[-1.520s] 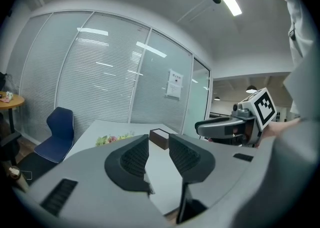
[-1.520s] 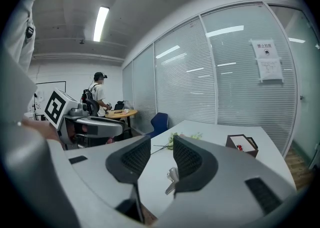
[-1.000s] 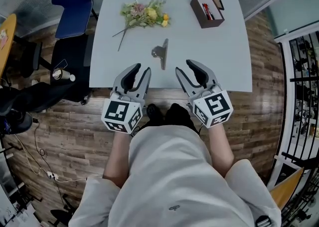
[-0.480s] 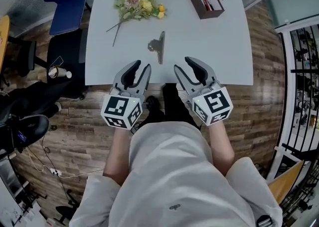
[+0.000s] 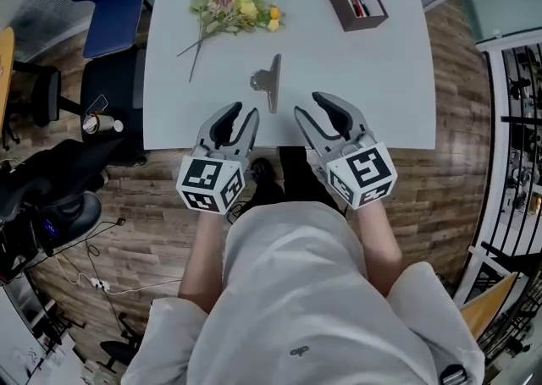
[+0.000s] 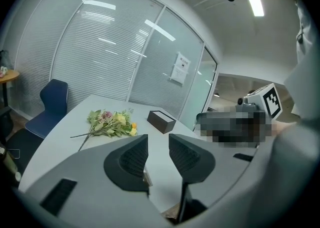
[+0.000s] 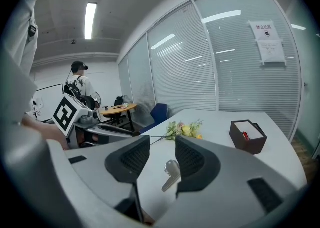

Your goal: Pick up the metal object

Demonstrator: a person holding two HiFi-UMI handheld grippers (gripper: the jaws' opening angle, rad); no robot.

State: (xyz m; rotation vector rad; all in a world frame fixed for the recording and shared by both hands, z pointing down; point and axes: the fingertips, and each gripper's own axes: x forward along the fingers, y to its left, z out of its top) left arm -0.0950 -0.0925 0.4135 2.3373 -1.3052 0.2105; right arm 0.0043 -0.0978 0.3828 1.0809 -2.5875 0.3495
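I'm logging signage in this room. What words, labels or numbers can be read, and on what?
Nothing is legible.
Paper notices on the glass wall: print too small and blurred to read.
Cubes on the left gripper and right gripper: square marker patterns only, no words.

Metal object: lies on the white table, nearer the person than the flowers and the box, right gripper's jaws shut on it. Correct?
Wrong on the grip. The metal object lies on the white table, nearer the person than the flowers and the box, but the jaws of the right gripper stand apart, short of it and holding nothing, as the right gripper view shows.
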